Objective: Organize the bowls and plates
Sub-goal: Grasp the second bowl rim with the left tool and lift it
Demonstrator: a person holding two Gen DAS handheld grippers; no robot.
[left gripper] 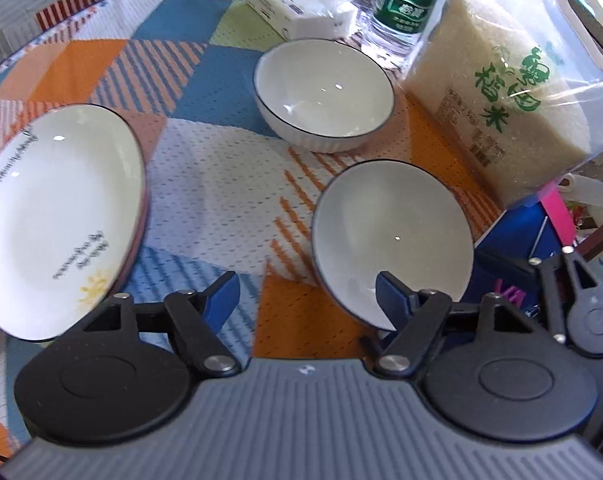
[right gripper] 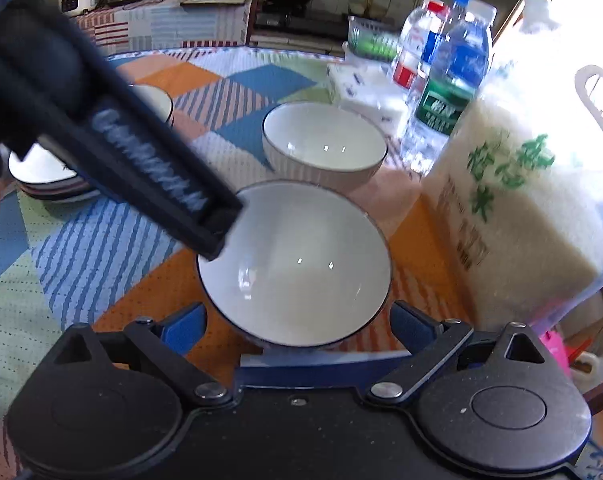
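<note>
While my left claw (left gripper: 307, 292) stands apart over bare table (left gripper: 221, 184), my right claw (right gripper: 297, 326) flanks the near bowl (right gripper: 297, 264), apparently unclamped. Both it and the far bowl (right gripper: 325, 140) sit upright, empty; plates (right gripper: 49, 178) lie stacked leftward.

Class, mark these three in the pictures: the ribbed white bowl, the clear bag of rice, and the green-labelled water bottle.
Ribbed white bowl (left gripper: 324, 92): left wrist view, inner bottom.
Clear bag of rice (right gripper: 513, 216): right wrist view, front face.
Green-labelled water bottle (left gripper: 405, 4): left wrist view, label.
</note>
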